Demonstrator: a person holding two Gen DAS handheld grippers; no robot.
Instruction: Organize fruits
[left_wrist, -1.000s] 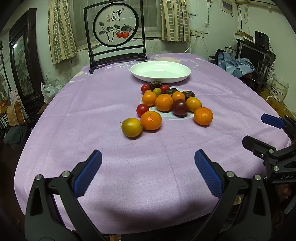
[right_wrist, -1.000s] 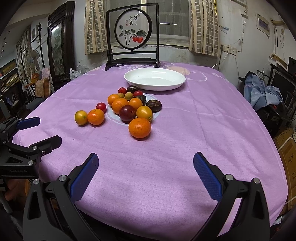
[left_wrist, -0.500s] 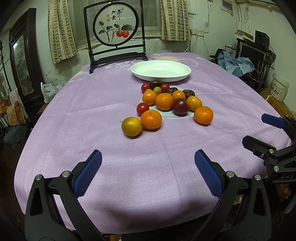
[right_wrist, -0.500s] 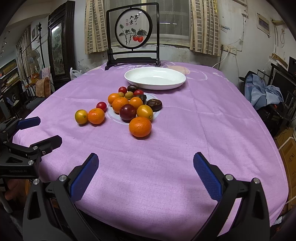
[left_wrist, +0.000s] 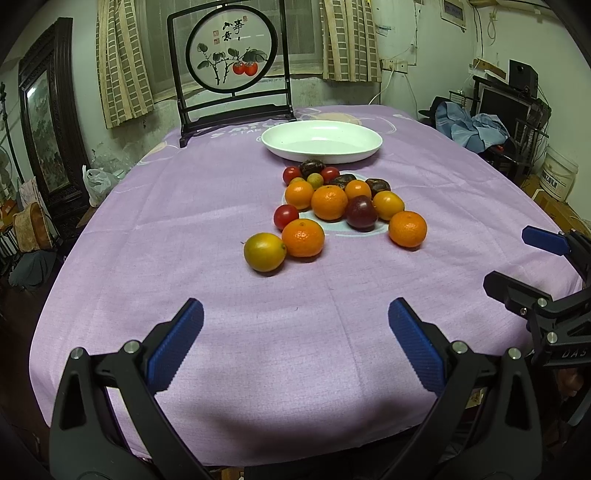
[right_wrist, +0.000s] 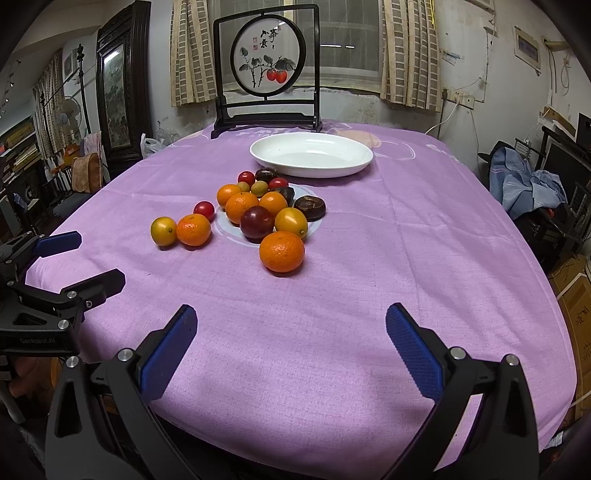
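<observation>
Both the left tongs (left_wrist: 295, 332) and right tongs (right_wrist: 291, 332) are apart and empty; fruits (left_wrist: 328, 203) lie piled before the white plate (left_wrist: 322, 141), probably their destination.

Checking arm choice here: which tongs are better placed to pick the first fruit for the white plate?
Right, probably. The lone orange lies nearest, almost straight ahead of the open right tongs, with bare cloth between. The left tongs, also open, sit further from their nearest fruit. The white plate is empty.
</observation>
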